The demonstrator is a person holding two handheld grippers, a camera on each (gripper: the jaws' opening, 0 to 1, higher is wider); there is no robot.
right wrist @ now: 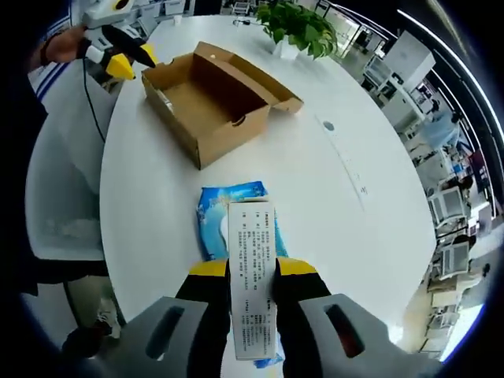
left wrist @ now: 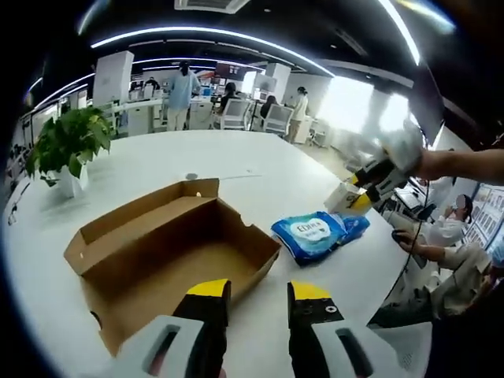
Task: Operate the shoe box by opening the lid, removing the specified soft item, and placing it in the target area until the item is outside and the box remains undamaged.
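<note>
A brown cardboard shoe box point(left wrist: 169, 244) point(right wrist: 213, 102) lies open on the white table point(left wrist: 260, 157), its lid flap folded back, and the part of its inside that shows is bare. A blue soft wipes pack point(left wrist: 319, 234) point(right wrist: 228, 213) rests on the table just right of the box. My left gripper point(left wrist: 258, 293) is open over the box's near corner, nothing between its jaws. My right gripper point(right wrist: 252, 269) point(left wrist: 356, 195) hovers above the blue pack, shut on a white printed packet point(right wrist: 252, 291) point(left wrist: 345, 198). The left gripper point(right wrist: 118, 55) also shows beyond the box.
A potted plant point(left wrist: 67, 146) point(right wrist: 299, 27) stands at the table's far side past the box. A small round grommet point(left wrist: 191, 176) point(right wrist: 328, 126) sits in the tabletop. The table's curved edge runs close to the blue pack. A seated person point(left wrist: 449, 260) is beside that edge.
</note>
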